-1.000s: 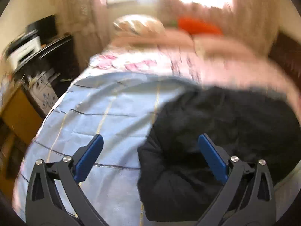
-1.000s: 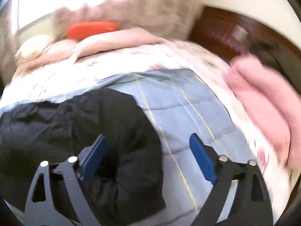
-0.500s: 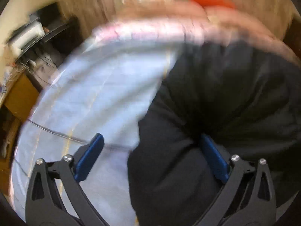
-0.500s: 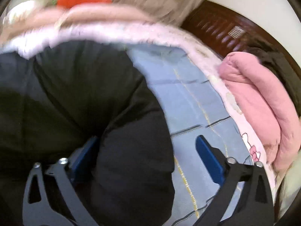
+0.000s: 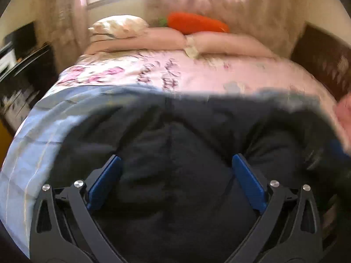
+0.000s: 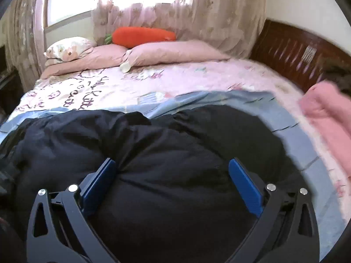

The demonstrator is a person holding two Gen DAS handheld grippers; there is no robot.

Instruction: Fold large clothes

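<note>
While the black coat is lying spread across the blue sheet near the foot of the bed, a flattening or positioning step of the fold is judged to be under way. The left hand-held gripper is being held released, its blue pads set wide apart over a puffy bulge of the coat, with nothing being pinched. The right hand-held gripper is likewise being kept released over the padded fabric, its pads spread to either side of a mound. Whether the pads are pressing into the fabric or only hanging above it cannot be told.

For the next move, an edge or sleeve is likely being sought; a firm pinch through thick, springy padding is judged necessary, and both grippers would need to lift together so that the bulk is carried over evenly.

Compared with half a second ago, both views are being levelled toward the pillows and the orange carrot cushion, and the coat is now being seen spread wider beneath both grippers, where a second ago each was straddling one edge of it.
</note>
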